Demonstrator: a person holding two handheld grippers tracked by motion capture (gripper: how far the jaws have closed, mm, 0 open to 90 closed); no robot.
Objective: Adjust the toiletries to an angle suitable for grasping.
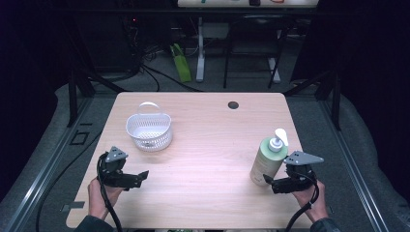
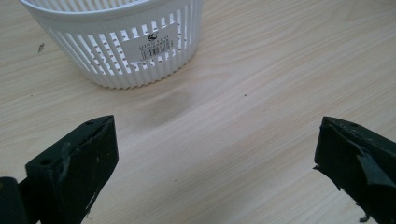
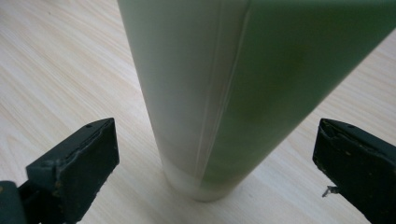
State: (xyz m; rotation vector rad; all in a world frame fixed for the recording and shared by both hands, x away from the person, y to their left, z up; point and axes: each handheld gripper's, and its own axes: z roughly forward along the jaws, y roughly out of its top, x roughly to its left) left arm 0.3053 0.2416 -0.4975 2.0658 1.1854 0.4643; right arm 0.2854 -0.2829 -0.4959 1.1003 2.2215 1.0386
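Looks forward and down from above the near edge of the wooden table (image 1: 208, 145), far enough back to take in the whole top and the dim floor beyond. Rides low on the left gripper (image 1: 138, 179), close to the tabletop, facing along the jaws toward the white basket (image 2: 121, 42) a little way off; shares that basket (image 1: 149, 131) with the high view. Rides on the right gripper (image 1: 270, 181), aimed at the green pump bottle (image 3: 243, 84) from very near, probably tilted slightly downward; shares the bottle (image 1: 267, 159) with the high view.
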